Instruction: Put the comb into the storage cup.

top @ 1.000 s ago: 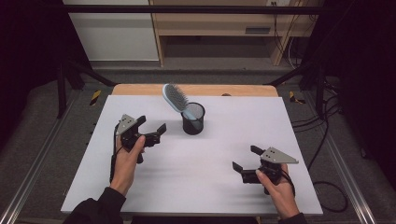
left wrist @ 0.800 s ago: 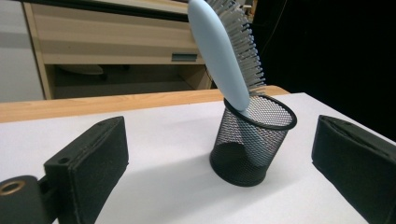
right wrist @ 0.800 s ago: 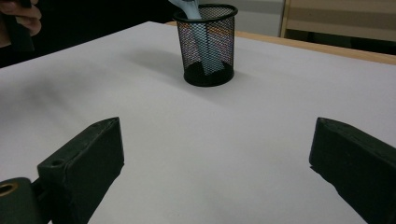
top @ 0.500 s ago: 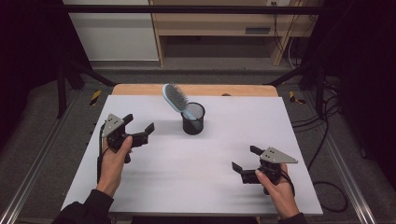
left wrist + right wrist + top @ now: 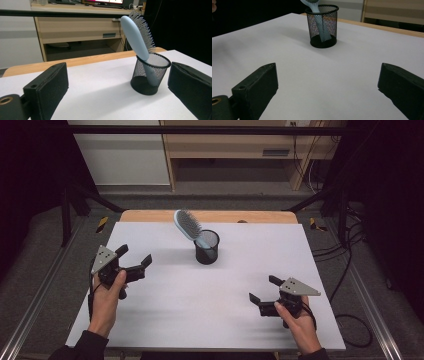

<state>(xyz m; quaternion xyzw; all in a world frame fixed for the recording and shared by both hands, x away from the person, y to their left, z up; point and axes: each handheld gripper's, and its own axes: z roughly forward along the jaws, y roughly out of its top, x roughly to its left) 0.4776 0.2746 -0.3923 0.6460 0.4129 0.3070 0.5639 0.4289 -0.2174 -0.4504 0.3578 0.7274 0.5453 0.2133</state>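
High view: a white table (image 5: 200, 315) carries a black mesh cup (image 5: 206, 247) a little past its middle, with a pale blue hairbrush (image 5: 189, 225) standing in it.
Hairbrush: handle down inside the cup, head leaning out over the rim toward the far left, bristles facing up and to the right.
Mesh cup: upright on the table, well apart from both claws.
Left claw (image 5: 135, 261): held in the person's left hand (image 5: 106, 295) over the left side of the table, jaws spread wide and holding nothing, pointing right toward the cup.
Right claw (image 5: 262, 290): held in the person's right hand (image 5: 295, 320) at the near right of the table, jaws spread wide and holding nothing, pointing left across the table.
Left gripper view: the two black jaws stand far apart at the bottom corners; between them, nearer the right jaw, sits the mesh cup (image 5: 150, 73) with the hairbrush (image 5: 136, 36) tilting up to the left, its bristles on the right side.
Right gripper view: the jaws stand far apart with bare white table between them; the mesh cup (image 5: 323, 26) stands far off, left of centre, and the blue handle shows through its mesh.
Behind the table: a wooden edge strip (image 5: 210, 216) along the far side, and beyond it a wooden shelf unit (image 5: 235, 150).
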